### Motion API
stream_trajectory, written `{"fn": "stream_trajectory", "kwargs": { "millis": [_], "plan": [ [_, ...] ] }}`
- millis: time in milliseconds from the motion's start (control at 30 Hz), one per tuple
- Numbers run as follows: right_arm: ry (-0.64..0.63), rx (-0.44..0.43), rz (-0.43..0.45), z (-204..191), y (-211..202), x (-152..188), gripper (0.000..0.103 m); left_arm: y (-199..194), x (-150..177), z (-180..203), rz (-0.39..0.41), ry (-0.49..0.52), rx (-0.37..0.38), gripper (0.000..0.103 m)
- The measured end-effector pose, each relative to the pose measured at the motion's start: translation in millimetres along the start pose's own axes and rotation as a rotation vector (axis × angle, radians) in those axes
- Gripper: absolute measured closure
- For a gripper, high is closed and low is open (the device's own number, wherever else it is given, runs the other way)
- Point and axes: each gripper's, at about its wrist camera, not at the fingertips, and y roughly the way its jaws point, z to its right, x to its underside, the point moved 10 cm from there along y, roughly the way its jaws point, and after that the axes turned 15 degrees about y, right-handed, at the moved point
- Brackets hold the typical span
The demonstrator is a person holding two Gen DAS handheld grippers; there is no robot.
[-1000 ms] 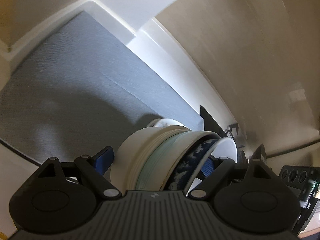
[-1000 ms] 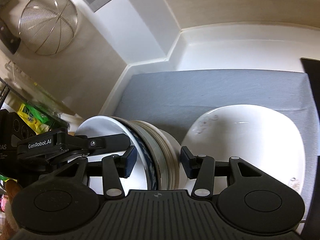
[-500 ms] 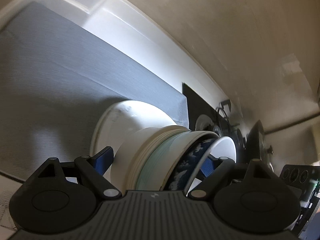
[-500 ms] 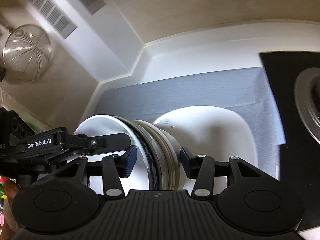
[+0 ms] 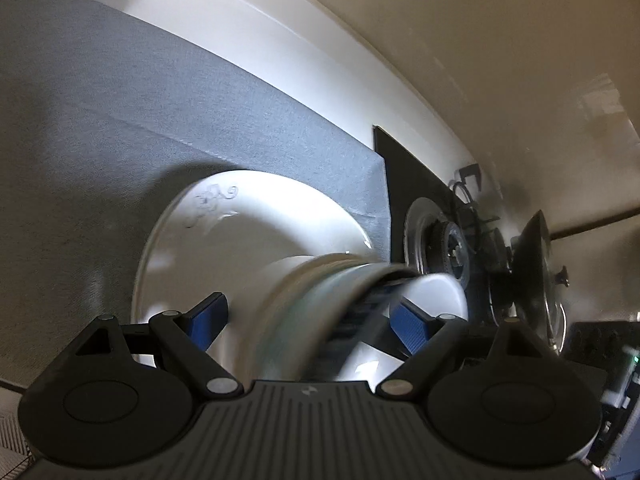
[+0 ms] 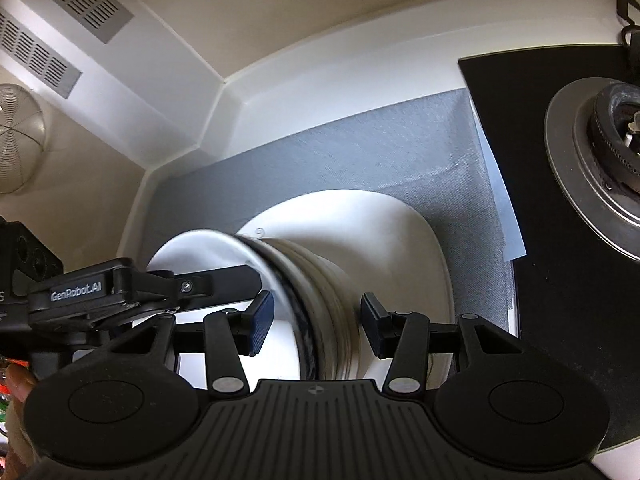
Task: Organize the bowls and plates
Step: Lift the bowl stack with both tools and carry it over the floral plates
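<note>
Stack of bowls [image 5: 320,312]: several nested bowls turned on edge. The outermost is white, followed by a dark blue patterned one, and then pale ones. The stack is motion-blurred in both views. It hangs above a large white plate [image 5: 248,216] that lies on a grey mat [image 5: 120,120]. A black stovetop [image 6: 520,152] with a gas burner [image 6: 600,140] adjoins the mat.

Left gripper [image 5: 310,322]: jaws stand wide with the stack between them. One blue pad sits inside the white bowl's mouth. The other sits just beside the stack's base. The blur hides whether either pad presses.

Right gripper [image 6: 316,322]: jaws are narrower and clamped across the stack. One pad is against the pale bowls' side and the other is in the white bowl's opening.
</note>
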Motion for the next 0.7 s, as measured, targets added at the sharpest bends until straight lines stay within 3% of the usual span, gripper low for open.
{"fn": "stream_trajectory", "kwargs": {
  "millis": [200,300,367,467,533,600,700],
  "plan": [
    [0.010,0.026,-0.015,7,14,-8,0.064,9,-2,-8,-0.014,-0.018,-0.032,0.013],
    [0.032,0.025,-0.027,12,21,-9,0.064,7,-6,-8,0.006,-0.025,-0.029,0.011],
    [0.023,0.020,-0.027,11,21,-10,0.064,4,-8,-6,0.016,-0.016,-0.030,0.004],
    [0.020,0.015,-0.020,9,21,-12,0.061,-4,-12,-4,0.047,0.040,-0.098,0.000],
    [-0.022,0.017,0.015,5,15,-14,0.051,-11,-12,-4,0.061,0.075,-0.142,0.000],
    [-0.089,0.031,0.066,-2,6,-15,0.030,-17,-11,-4,0.072,0.089,-0.170,0.000],
    [-0.191,0.070,0.136,-11,-7,-15,0.018,-28,-11,-4,0.106,0.118,-0.218,0.000]
  ]
}}
